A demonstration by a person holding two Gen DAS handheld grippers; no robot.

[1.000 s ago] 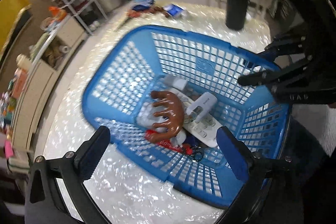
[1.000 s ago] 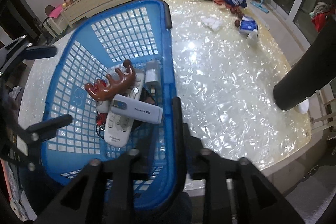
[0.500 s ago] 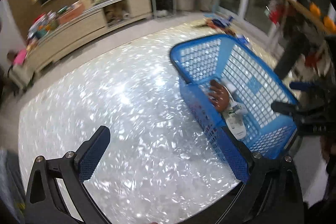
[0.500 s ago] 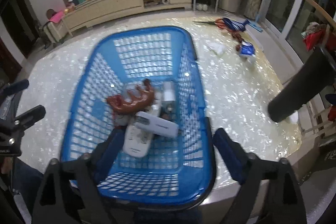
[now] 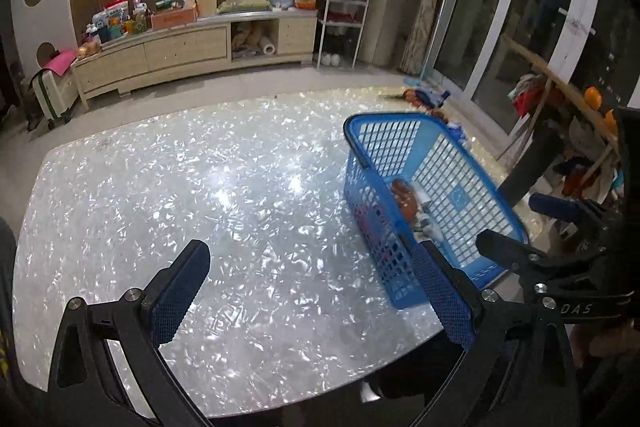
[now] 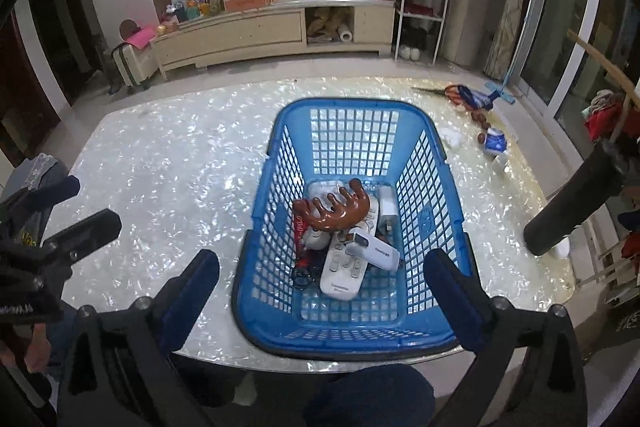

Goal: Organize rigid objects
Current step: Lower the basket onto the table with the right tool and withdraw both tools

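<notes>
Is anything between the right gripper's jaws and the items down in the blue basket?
Only the basket's near rim and wall. The right gripper is open above them, holding nothing; the brown massager lies uncovered on top of the pile.

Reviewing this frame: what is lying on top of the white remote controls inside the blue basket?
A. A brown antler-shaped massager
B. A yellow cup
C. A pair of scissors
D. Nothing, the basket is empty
A: the right wrist view shows the brown antler-shaped massager resting across the white remote controls in the blue basket, with no cup or scissors inside.
</notes>
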